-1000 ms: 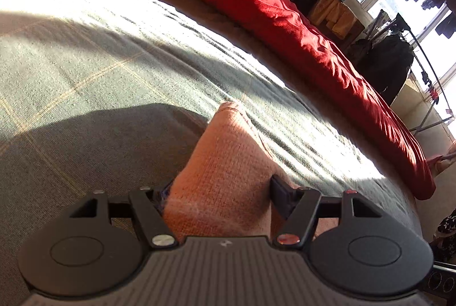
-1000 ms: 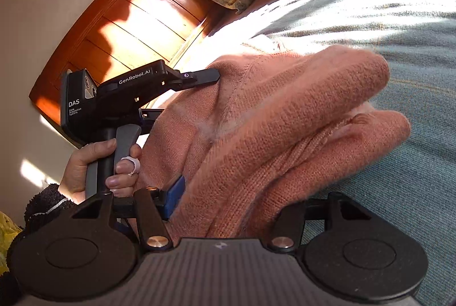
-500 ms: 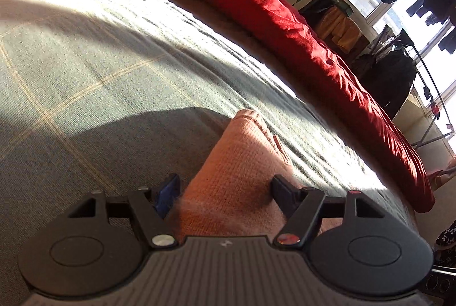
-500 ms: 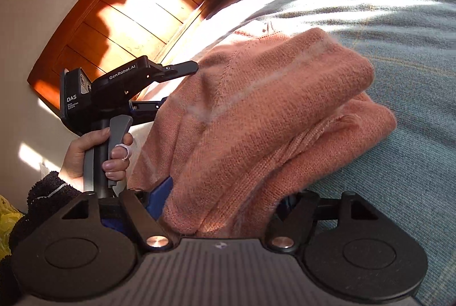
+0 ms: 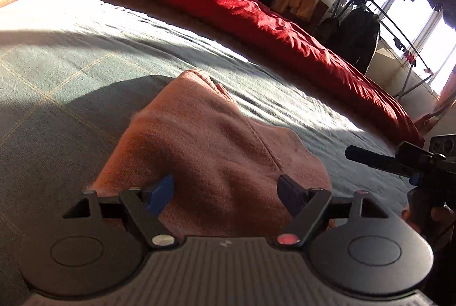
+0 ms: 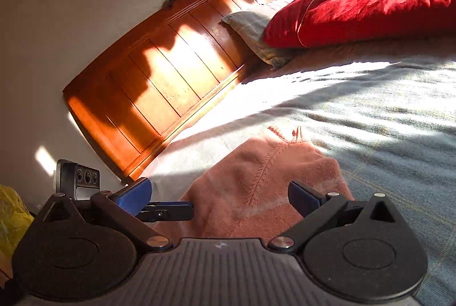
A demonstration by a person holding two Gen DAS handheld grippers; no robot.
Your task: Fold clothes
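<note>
A folded salmon-pink knit sweater (image 5: 216,152) lies on the grey-green checked bedspread (image 5: 71,72). My left gripper (image 5: 225,186) hovers low over its near edge. Its jaws are opening, with the knit lying between and under the pads and not pinched. In the right wrist view the sweater (image 6: 256,186) rests below my right gripper (image 6: 221,189), whose jaws are opening wide and stand clear of the cloth. The left gripper (image 6: 171,211) shows at the sweater's left edge. The right gripper (image 5: 370,157) enters the left wrist view from the right.
A long red duvet (image 5: 256,20) runs along the bed's far side, with a checked pillow (image 6: 250,23) against the wooden headboard (image 6: 159,77). A drying rack with dark clothes (image 5: 364,29) stands by the window. A yellow bag (image 6: 11,214) sits at the left.
Both grippers' jaws have spread and released the sweater, which has dropped flat onto the bed. The right gripper has risen and rolled; the left has slid sideways.
</note>
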